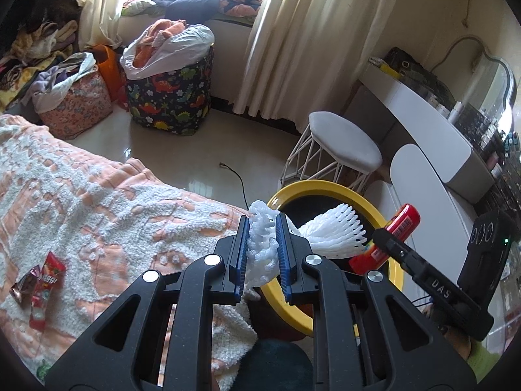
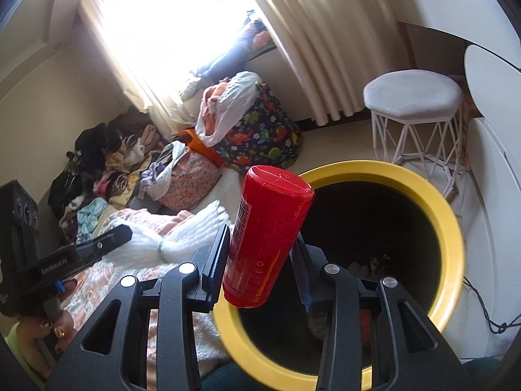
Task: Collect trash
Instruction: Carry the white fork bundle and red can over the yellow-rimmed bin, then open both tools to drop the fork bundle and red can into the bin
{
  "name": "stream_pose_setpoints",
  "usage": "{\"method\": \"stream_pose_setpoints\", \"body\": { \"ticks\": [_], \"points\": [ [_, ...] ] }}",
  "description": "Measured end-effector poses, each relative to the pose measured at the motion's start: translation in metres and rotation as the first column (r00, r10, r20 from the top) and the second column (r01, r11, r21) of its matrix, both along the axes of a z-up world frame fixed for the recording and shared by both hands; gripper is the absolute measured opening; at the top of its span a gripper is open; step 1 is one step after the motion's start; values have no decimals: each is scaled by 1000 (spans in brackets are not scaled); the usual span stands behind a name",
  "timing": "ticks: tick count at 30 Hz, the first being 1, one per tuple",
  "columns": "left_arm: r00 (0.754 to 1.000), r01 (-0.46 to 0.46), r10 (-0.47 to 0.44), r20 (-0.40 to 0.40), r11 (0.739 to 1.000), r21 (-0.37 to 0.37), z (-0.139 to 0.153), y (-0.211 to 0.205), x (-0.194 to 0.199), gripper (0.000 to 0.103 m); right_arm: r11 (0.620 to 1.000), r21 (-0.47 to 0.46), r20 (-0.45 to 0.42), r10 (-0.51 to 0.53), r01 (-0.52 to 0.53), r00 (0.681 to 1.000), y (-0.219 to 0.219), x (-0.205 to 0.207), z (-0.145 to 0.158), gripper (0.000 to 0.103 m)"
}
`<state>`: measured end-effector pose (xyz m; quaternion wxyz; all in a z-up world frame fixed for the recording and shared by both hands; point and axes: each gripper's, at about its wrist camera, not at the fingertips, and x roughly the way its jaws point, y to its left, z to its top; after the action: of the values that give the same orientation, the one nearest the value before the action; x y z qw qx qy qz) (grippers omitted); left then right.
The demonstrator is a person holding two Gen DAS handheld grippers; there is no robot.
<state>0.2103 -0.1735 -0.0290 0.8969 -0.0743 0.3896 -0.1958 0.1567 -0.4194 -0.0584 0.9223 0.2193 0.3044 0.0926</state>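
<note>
Right claw (image 2: 260, 254) grips red can (image 2: 267, 238) above yellow bin rim (image 2: 449, 228).

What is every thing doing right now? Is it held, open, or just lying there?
left gripper: shut on the foam net.
foam net: held, hanging over the bin.
right gripper: shut on the red can.
red can: held, tilted, above the bin.
yellow bin: open.
snack wrappers: lying on the bed.

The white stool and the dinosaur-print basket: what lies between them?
Only bare floor lies between the white stool and the dinosaur-print basket, with the curtain behind; the left wrist view shows it.
</note>
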Motion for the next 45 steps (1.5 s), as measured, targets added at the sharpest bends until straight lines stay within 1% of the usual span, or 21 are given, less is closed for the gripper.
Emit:
{"method": "stream_pose_setpoints", "body": {
  "ticks": [8, 19, 30, 35, 39, 42, 44, 45],
  "points": [
    [999, 46, -46, -9, 998, 43, -9, -23, -3, 11, 998, 7, -7, -66, 66, 998, -28, 1, -5, 35],
    [993, 112, -110, -32, 989, 95, -24, -50, -5, 12, 990, 22, -26, -137, 138, 990, -55, 1, -18, 35],
    [981, 189, -180, -67, 970, 153, -45, -77, -8, 12, 985, 10, -47, -171, 172, 984, -62, 2, -26, 35],
    [973, 223, -211, -89, 961, 164, -55, -88, -11, 12, 982, 6, -55, -186, 187, 981, -65, 3, -30, 35],
    [968, 245, -232, -91, 955, 168, -60, -95, -13, 12, 983, 2, -61, -185, 185, 981, -65, 5, -32, 35],
    [973, 226, -214, -90, 959, 168, -62, -91, -12, 23, 983, -2, -65, -185, 185, 981, -63, 6, -33, 37],
    [978, 198, -186, -89, 968, 152, -62, -84, -10, 43, 983, -3, -67, -183, 183, 981, -62, 7, -33, 40],
    [982, 183, -172, -82, 972, 146, -61, -80, -10, 47, 983, -6, -69, -183, 183, 981, -62, 8, -33, 43]
  ]
}}
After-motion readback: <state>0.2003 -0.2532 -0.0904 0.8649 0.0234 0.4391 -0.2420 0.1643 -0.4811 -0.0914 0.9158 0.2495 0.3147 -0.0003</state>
